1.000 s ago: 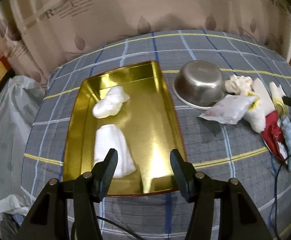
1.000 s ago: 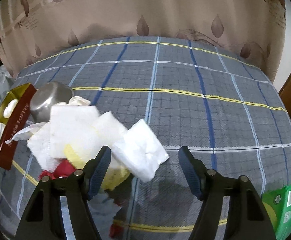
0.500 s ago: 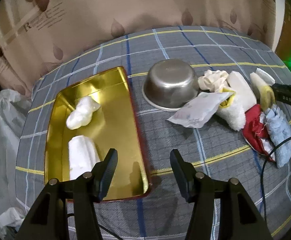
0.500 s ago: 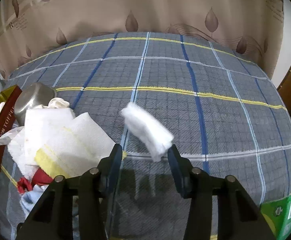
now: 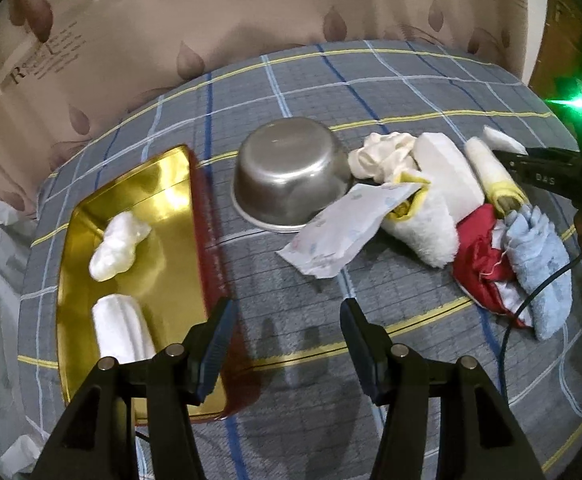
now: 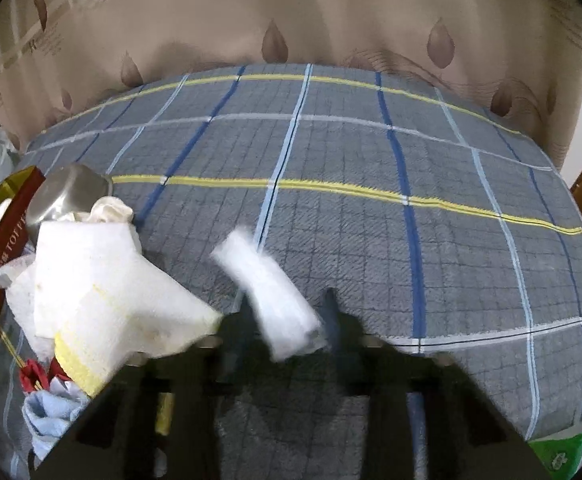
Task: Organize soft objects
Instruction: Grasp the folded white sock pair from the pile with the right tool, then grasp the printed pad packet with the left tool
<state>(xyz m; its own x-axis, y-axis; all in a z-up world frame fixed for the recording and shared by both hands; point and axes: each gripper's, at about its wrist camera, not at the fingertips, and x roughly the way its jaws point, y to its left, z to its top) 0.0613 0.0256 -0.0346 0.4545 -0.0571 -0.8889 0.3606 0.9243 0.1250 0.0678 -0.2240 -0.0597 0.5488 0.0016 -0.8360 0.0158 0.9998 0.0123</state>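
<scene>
Our right gripper (image 6: 287, 320) has just been closing and now pinches one white pad (image 6: 269, 300) between its fingers, low in the middle of the right wrist view, though it's blurry. Our left gripper (image 5: 287, 332) gapes wide with nothing in it, at the bottom center of its view, over the plaid cloth (image 5: 311, 80).

Left of it sits one gold tray (image 5: 171, 208) with two white bundles: a lumpy one (image 5: 119, 246) and a rolled one (image 5: 121, 330). In the right wrist view its red side reads "TOFFE". One upturned steel bowl (image 5: 291, 172) sits mid-frame. To its right is the pile: a printed packet (image 5: 343, 228), a cream rag (image 5: 383, 156), a red cloth (image 5: 479, 256) and a blue towel (image 5: 539, 264). The curtain (image 5: 211, 12) has writing we can't read.
</scene>
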